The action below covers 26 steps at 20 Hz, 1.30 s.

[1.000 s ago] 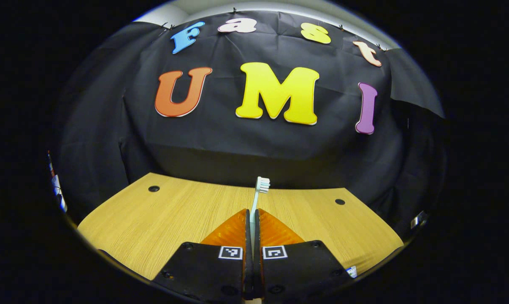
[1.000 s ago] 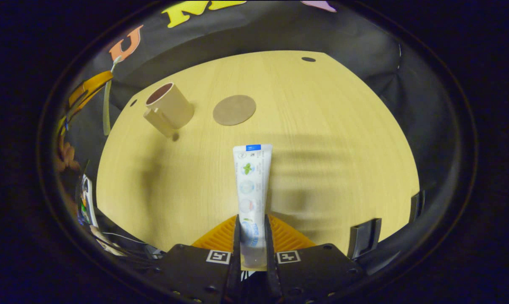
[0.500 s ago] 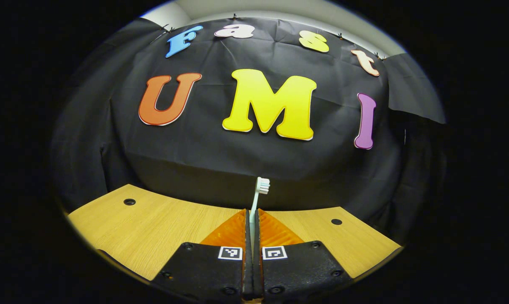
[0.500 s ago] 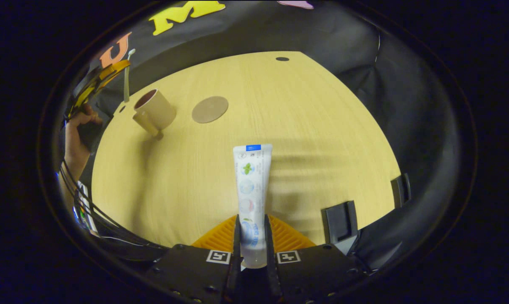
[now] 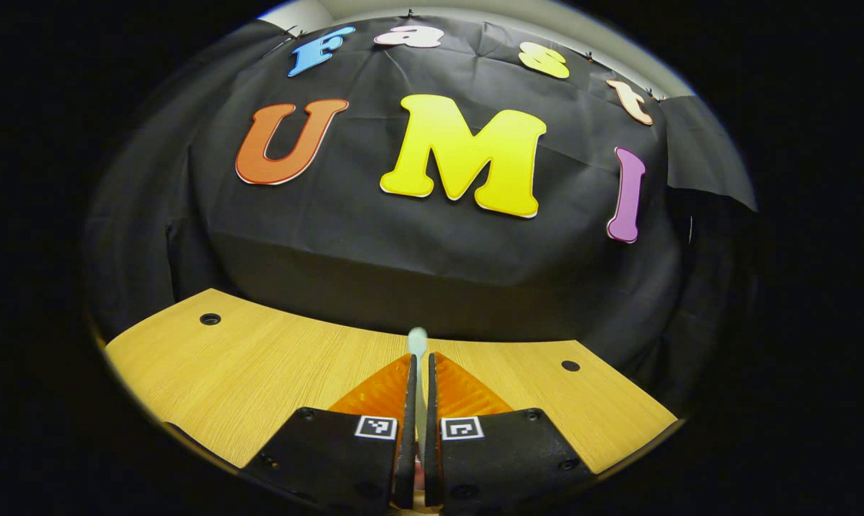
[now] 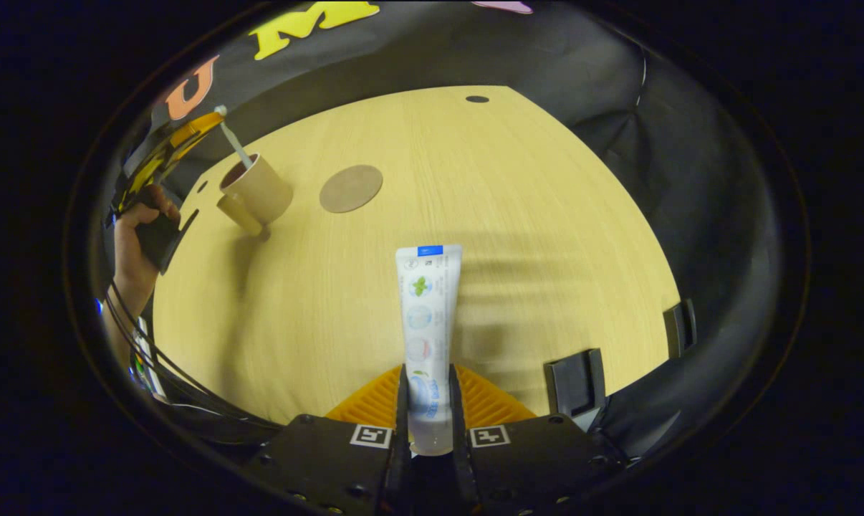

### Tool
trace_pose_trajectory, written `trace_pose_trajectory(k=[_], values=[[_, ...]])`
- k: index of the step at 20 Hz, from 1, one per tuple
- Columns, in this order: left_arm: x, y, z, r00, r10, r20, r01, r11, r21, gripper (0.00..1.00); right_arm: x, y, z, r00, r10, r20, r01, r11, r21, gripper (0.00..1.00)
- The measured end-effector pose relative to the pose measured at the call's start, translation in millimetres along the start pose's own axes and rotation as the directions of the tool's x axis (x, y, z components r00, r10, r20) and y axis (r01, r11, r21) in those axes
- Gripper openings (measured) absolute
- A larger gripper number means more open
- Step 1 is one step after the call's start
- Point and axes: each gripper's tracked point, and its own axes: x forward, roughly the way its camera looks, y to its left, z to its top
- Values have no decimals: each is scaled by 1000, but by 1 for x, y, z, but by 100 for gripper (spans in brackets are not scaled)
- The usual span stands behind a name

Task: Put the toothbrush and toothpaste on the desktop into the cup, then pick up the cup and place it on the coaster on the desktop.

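In the left gripper view, the left gripper (image 5: 418, 373) has its jaws nearly closed on a pale, blurred toothbrush (image 5: 417, 342), probably still pinched. The right gripper view shows that toothbrush leaning into the cup (image 6: 255, 193) on the counter (image 6: 475, 215), coaster (image 6: 351, 188) just beside. The right gripper (image 6: 429, 390) jaws clamp the toothpaste (image 6: 427, 315) above the counter.

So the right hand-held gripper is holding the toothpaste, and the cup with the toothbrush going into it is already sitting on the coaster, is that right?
Not quite. In the right gripper view the cup stands on the bare desktop, beside the coaster and apart from it. The rest holds: the right hand-held gripper is shut on the toothpaste, and the toothbrush leans into the cup.
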Motion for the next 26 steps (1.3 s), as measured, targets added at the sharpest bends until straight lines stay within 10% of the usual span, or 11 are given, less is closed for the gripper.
trace_pose_trajectory(k=[5, 6, 9, 16, 26], values=[[-13, 1, -12, 999, -7, -31, 7, 1000, 9, 36, 5, 0, 0, 1000, 15, 9, -15, 1000, -18, 25], [-16, 1, -13, 999, -8, -37, 9, 1000, 14, 67, 4, 0, 1, 1000, 20, 15, -19, 1000, -24, 25], [-29, 5, -3, 1000, 4, -19, -4, 1000, 23, 96, 4, 21, 19, 998, 43, 37, -41, 998, -54, 25], [-77, 39, 18, 998, 59, 1, -59, 994, 92, 97, -15, 105, 93, 961, 179, 213, -137, 970, -199, 25], [-151, 108, 30, 977, 208, -34, -204, 974, 102, 97, -39, 259, 221, 788, 405, 463, -206, 883, -422, 25]])
